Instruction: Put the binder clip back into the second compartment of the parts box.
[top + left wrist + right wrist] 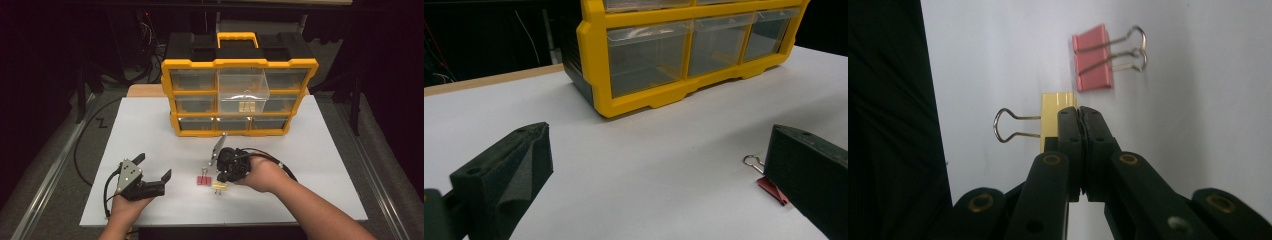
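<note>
A yellow binder clip (220, 186) (1050, 115) lies near the front of the white board, its wire handle pointing at the board's near edge. My right gripper (220, 179) (1078, 111) has its jaws pressed together at that clip's edge, pinching it. A red binder clip (203, 180) (1093, 60) (771, 190) rests just beyond, apart from the jaws. My left gripper (154, 166) (656, 150) is held low at the front left, jaws wide open with nothing between them.
A yellow and black drawer organizer (240, 62) (594, 60) stands at the back of the white board (150, 125). Its top middle clear drawer (243, 85) is pulled out, with small tan pieces (246, 106) inside. Dark floor surrounds the board.
</note>
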